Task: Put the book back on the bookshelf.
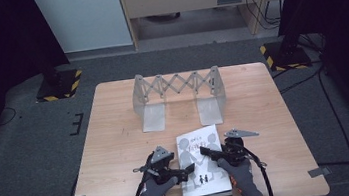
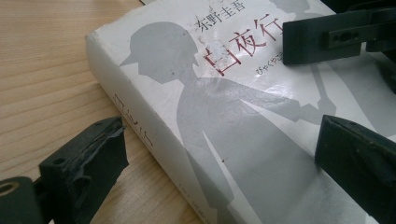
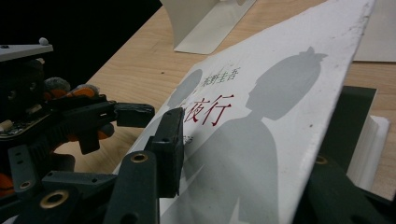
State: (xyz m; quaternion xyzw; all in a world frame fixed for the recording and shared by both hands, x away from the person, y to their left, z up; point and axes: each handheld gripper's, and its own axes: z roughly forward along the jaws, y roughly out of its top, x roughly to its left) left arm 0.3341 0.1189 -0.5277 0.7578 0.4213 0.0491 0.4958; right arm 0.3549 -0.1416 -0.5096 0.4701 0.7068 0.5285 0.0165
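Note:
A white book [image 1: 203,167] with grey silhouettes and red characters on its cover lies near the table's front edge. My left gripper [image 1: 187,171] stands open at the book's left side. In the left gripper view [image 2: 224,140], one jaw rests by the spine on the wood and the other hovers over the cover [image 2: 224,116]. My right gripper [image 1: 209,155] comes in from the book's right. In the right gripper view [image 3: 257,135], one jaw lies on top of the front cover [image 3: 261,140] and the other beneath it. The cover is tilted up off the page block [image 3: 373,140].
A grey expanding book rack [image 1: 176,85] with two foot plates stands at the back of the wooden table [image 1: 116,135]. Black stands with yellow-striped bases [image 1: 57,84] [image 1: 285,54] sit on the floor beyond the table's far corners, with cables on the right.

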